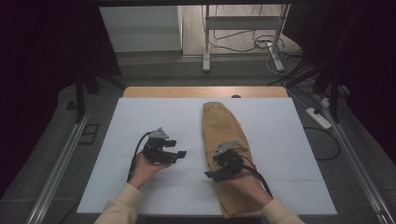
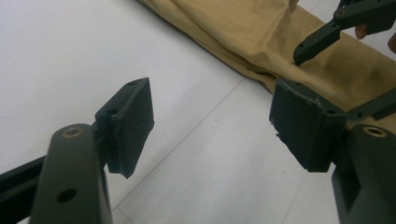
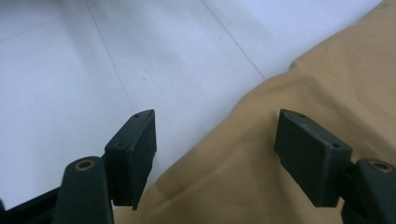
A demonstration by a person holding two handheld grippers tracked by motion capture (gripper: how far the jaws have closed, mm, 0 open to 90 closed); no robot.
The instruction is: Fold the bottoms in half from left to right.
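1. Cloth [image 1: 223,140]: tan, folded into a long strip, lying flat on the white desk [image 1: 140,116], right of centre, running from the far part to the near edge.
2. Right tongs [image 1: 215,175]: above the near part of the cloth, at its left edge. Jaws stand wide apart, with nothing gripped.
3. Left tongs [image 1: 180,150]: over bare desk, just left of the cloth and apart from it. Jaws stand wide apart, with nothing between them.
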